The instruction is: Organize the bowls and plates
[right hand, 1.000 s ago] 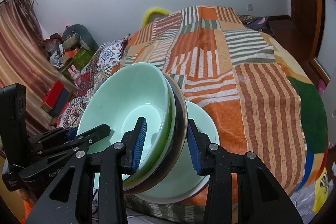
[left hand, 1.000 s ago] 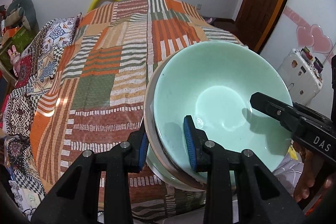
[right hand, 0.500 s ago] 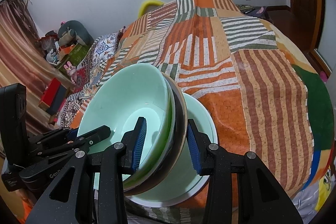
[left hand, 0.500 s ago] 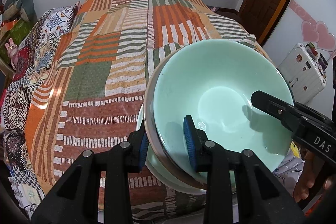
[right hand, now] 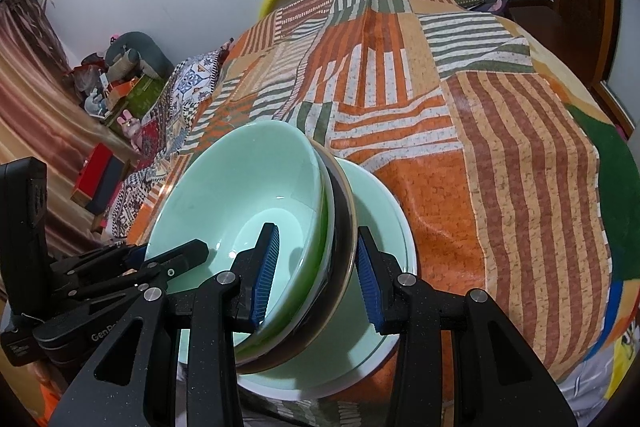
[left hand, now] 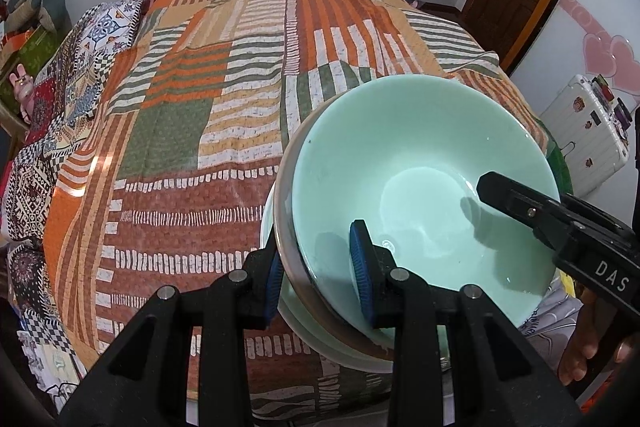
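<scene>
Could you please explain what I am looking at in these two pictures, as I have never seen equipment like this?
No robot here: a person holds a black two-finger claw in each hand, and each claw carries a wide-angle camera looking along its fingers. One picture comes from the left claw, the other from the right claw.

Both claws straddle opposite rims of a stack: a pale green bowl nested in a darker bowl. Whether the blue pads actually press the rims is hard to tell. The pair tilts over a pale green plate lying on a bed with an orange patchwork bedspread. The black arm entering the left picture is the other claw.
</scene>
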Demonstrator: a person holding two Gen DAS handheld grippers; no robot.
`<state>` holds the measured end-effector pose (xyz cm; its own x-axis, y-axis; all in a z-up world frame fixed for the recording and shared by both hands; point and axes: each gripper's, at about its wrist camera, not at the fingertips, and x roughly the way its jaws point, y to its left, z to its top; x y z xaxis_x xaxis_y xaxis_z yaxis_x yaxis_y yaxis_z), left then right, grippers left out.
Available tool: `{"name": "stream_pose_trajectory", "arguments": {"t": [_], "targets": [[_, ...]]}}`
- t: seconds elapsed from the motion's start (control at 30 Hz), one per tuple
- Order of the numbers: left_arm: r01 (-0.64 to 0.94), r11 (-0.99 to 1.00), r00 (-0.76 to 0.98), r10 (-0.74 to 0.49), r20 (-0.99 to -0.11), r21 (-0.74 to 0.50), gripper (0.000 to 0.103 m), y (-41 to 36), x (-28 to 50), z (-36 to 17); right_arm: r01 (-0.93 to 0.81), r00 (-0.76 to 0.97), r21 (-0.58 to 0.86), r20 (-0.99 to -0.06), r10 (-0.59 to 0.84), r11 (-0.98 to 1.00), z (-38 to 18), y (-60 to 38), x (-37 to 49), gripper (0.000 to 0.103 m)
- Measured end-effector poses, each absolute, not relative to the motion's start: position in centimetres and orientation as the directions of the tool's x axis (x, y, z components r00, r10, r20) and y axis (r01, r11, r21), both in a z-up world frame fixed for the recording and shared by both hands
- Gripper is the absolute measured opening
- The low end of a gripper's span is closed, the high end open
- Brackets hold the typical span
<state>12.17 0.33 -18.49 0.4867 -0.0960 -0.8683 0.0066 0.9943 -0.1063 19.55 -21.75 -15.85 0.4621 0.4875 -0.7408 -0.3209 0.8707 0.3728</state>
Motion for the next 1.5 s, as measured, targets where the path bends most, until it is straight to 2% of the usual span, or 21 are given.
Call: {"name": "stream_pose_trajectory", "arguments": {"t": [0.17,0.37,0.5,0.6,0.67,0.87,1.0,1.33,1.5], "targets": [[0.005,0.993,0.479,-0.105,-0.872,-0.117,0.032,0.5,12.1,-18.9,-0.329,0.462,0.378,-0.735,0.497,0.865,-15.7,-21.8,19.4,0.037],[0.0,0.983,0.458,-0.164,-0.873,-0.185,0.032,1.5,12.2,-19.4,-0.345,0.454,0.389,-0.728,0.515,0.854,-15.8,-21.6,19.5,0.04],[0.014,0.988,0.467,-0.145,-0.872,-0.157,0.036,1.0,11.8,-19.2,-0.339,0.448,0.412,-0.72,0.53,0.846,-15.9,-22.0,19.6,0.04],[0.013,0.989,0.479,-0.135,-0.867,-0.147,0.04,1.1,11.4,-18.8,-0.337,0.471,0.391,-0.718,0.513,0.857,-15.4,-22.5,19.2,0.046],[0.007,0.989,0.487,-0.135,-0.863,-0.151,0.04,1.3,11.0,-18.5,-0.332,0.487,0.378,-0.716,0.5,0.864,-15.0,-23.0,19.0,0.049],[0.005,0.988,0.547,-0.132,-0.827,-0.154,0.04,2.0,9.6,-16.2,-0.336,0.523,0.366,-0.693,0.496,0.868,-13.3,-23.7,18.0,0.05],[0.017,0.991,0.635,-0.112,-0.764,-0.131,0.04,1.8,8.0,-13.1,-0.372,0.563,0.338,-0.658,0.499,0.865,-11.1,-23.5,16.8,0.05],[0.045,0.99,0.827,-0.11,-0.552,-0.13,0.056,1.4,2.9,-5.7,-0.439,0.678,0.274,-0.524,0.515,0.856,-5.9,-23.6,12.9,0.053],[0.061,0.989,0.882,-0.115,-0.456,-0.132,0.058,1.6,0.3,-3.1,-0.462,0.73,0.246,-0.441,0.523,0.852,-3.3,-24.0,10.5,0.054]]}}
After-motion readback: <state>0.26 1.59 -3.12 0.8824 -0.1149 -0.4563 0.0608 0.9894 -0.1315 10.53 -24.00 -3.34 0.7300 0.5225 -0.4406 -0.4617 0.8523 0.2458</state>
